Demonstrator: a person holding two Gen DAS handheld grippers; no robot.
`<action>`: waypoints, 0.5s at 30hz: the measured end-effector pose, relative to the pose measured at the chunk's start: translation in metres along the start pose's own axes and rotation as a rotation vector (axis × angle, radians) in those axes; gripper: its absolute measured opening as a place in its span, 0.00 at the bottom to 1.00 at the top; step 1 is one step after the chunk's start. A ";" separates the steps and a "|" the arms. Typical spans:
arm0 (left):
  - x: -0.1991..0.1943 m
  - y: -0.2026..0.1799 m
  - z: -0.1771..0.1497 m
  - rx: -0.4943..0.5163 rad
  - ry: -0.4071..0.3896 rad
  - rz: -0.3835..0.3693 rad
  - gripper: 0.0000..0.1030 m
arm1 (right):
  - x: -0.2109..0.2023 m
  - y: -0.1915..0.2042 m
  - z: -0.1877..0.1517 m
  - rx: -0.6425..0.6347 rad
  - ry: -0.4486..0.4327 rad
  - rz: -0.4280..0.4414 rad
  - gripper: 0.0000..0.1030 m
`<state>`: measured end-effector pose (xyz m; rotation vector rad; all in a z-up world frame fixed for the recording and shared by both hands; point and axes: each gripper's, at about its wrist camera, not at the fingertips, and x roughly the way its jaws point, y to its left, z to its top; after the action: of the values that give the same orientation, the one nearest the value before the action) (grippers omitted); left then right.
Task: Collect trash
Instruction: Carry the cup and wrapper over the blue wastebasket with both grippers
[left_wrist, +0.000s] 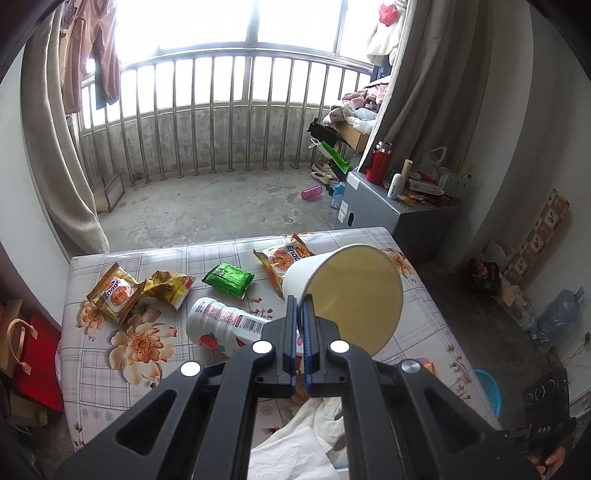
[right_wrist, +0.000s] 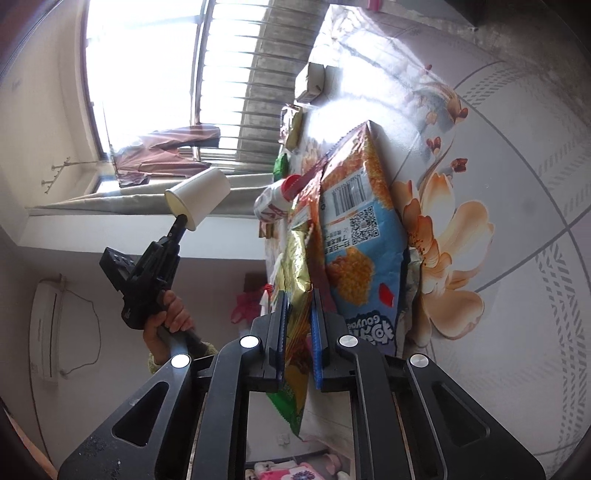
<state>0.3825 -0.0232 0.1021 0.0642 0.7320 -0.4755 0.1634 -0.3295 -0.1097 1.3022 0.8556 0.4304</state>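
Your right gripper (right_wrist: 298, 295) has its jaws pinched narrow on the gold snack bag (right_wrist: 295, 266) at its crinkled edge; the blue snack bag (right_wrist: 362, 236) lies just beside it on the floral tablecloth (right_wrist: 517, 221). Expect that foil film to be light, floppy and slick, so I judge a bite well in from the edge safer than one at the seam.

Your left gripper (left_wrist: 302, 306) is clamped fully together on the rim of the paper cup (left_wrist: 343, 291), 1 finger inside and 1 outside, cup tipped mouth-toward-camera above the table. It is light and thin-walled; a rim pinch holds, but squeezing harder would likely crease it.

Beyond lie the yogurt bottle (left_wrist: 221, 317), stiff and round, so probably best taken across the body; the green packet (left_wrist: 229, 278); and 2 Enaak packets (left_wrist: 116, 295) (left_wrist: 284, 258), flat, best caught by a lifted corner.
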 end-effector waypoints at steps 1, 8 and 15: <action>-0.005 0.000 0.000 -0.001 -0.006 -0.001 0.02 | -0.005 0.003 -0.002 -0.008 -0.005 0.008 0.09; -0.056 -0.012 -0.010 -0.001 -0.065 -0.027 0.02 | -0.054 0.017 -0.018 -0.069 -0.074 0.043 0.09; -0.096 -0.047 -0.036 0.007 -0.077 -0.073 0.02 | -0.119 0.009 -0.040 -0.074 -0.195 0.030 0.09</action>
<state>0.2771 -0.0194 0.1432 0.0256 0.6586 -0.5470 0.0596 -0.3857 -0.0661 1.2675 0.6518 0.3491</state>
